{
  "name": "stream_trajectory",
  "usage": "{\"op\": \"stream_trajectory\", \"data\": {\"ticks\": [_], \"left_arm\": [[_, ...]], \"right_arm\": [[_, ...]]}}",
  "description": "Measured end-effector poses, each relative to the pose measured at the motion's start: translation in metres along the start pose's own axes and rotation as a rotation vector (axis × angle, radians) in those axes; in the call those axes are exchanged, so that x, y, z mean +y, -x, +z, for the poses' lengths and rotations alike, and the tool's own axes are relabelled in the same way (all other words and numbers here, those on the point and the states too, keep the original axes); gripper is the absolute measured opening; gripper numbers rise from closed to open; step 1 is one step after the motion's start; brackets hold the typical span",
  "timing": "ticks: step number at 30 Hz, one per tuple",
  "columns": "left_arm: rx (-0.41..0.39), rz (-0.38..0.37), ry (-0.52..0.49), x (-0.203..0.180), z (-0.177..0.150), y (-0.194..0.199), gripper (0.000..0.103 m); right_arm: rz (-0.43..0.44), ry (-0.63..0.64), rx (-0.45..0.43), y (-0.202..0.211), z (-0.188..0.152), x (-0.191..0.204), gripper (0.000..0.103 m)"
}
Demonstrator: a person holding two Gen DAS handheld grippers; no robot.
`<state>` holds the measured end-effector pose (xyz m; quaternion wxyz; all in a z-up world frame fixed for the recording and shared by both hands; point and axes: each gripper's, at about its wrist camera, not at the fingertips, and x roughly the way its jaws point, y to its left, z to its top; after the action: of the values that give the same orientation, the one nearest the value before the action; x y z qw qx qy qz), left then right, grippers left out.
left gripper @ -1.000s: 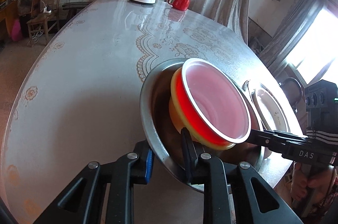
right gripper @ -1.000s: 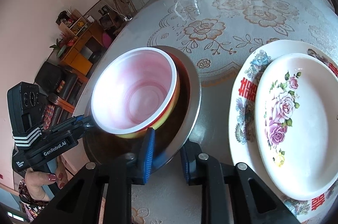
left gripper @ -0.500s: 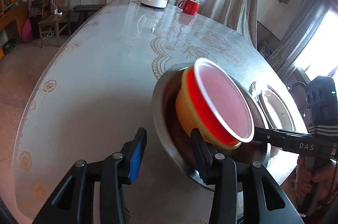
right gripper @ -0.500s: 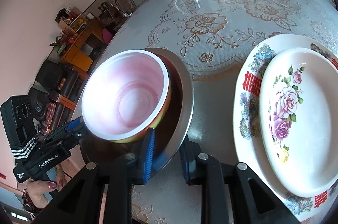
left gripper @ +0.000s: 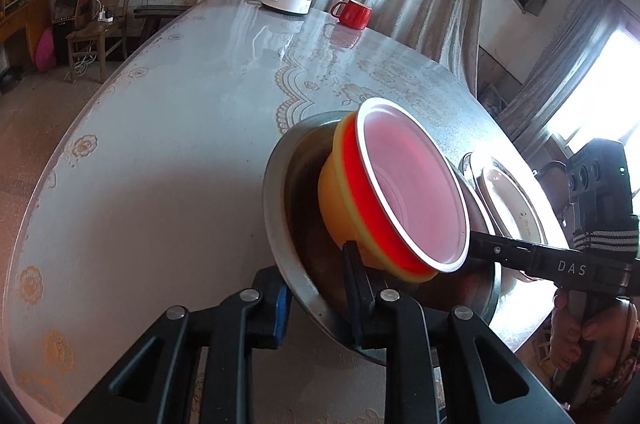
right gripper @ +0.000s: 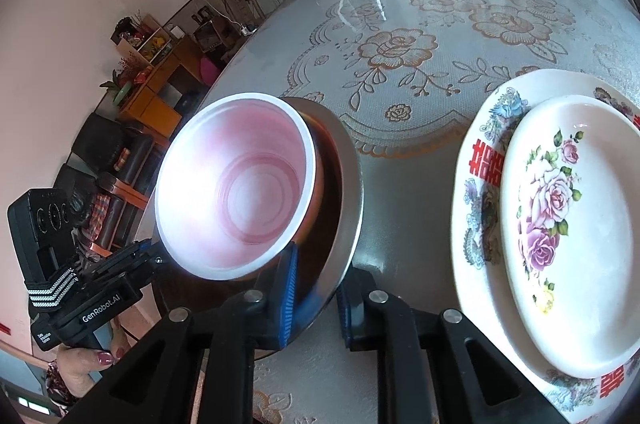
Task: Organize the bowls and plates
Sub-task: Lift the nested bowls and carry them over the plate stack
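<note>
Since the earlier frame the left gripper (left gripper: 316, 300) has let go and is closing again on the steel basin's (left gripper: 280, 224) near rim, the right gripper (right gripper: 316, 288) closing on the opposite rim, with the red bowl (left gripper: 404, 196) nested in a yellow bowl (left gripper: 334, 208) inside, seemingly tilted, beside stacked floral plates (right gripper: 476, 184).

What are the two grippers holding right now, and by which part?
Both hold the metal basin by its rim: the left gripper at the near edge as its jaws are closing, the right gripper at the opposite edge, closing too. The stacked bowls sit inside it.
</note>
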<state>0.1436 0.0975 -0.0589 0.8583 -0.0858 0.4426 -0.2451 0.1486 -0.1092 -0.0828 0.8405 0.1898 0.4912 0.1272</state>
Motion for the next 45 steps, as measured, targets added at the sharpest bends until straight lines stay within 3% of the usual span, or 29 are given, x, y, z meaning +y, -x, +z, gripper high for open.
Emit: {"op": "stream_trajectory", "data": {"ticks": [2, 4, 9, 13, 16, 20, 23, 26, 29, 45], "left_arm": [[-0.007, 0.014, -0.013, -0.003, 0.000, 0.003, 0.032], [-0.019, 0.038, -0.024, -0.003, 0.000, 0.006, 0.047], [-0.024, 0.012, 0.009, 0.004, 0.002, 0.014, 0.049], [-0.008, 0.010, 0.013, 0.006, 0.002, 0.014, 0.041], [-0.001, -0.019, 0.027, 0.007, 0.002, 0.020, 0.041], [-0.008, 0.017, 0.043, 0.011, 0.005, 0.025, 0.041], [-0.011, -0.004, 0.062, 0.013, 0.008, 0.025, 0.040], [0.024, 0.018, 0.045, 0.013, 0.008, 0.015, 0.033], [0.027, -0.056, 0.074, 0.016, 0.006, 0.012, 0.019], [-0.026, -0.026, 0.013, 0.005, 0.001, 0.018, 0.019]], "right_arm": [[0.004, -0.004, 0.003, 0.000, 0.000, -0.001, 0.016], [0.008, -0.020, 0.007, 0.000, 0.000, -0.004, 0.017], [0.001, -0.009, 0.016, 0.002, -0.001, -0.001, 0.019], [0.014, -0.030, 0.026, -0.001, 0.001, -0.003, 0.019], [0.031, -0.045, 0.042, -0.004, 0.002, -0.006, 0.019], [0.028, -0.042, 0.044, -0.006, 0.003, -0.005, 0.019], [0.029, -0.043, 0.045, -0.007, 0.002, -0.005, 0.019], [0.022, -0.034, 0.044, -0.007, 0.002, -0.004, 0.019], [0.028, -0.036, 0.041, -0.007, 0.002, -0.005, 0.018], [0.020, 0.004, 0.014, -0.002, -0.002, -0.005, 0.016]]}}
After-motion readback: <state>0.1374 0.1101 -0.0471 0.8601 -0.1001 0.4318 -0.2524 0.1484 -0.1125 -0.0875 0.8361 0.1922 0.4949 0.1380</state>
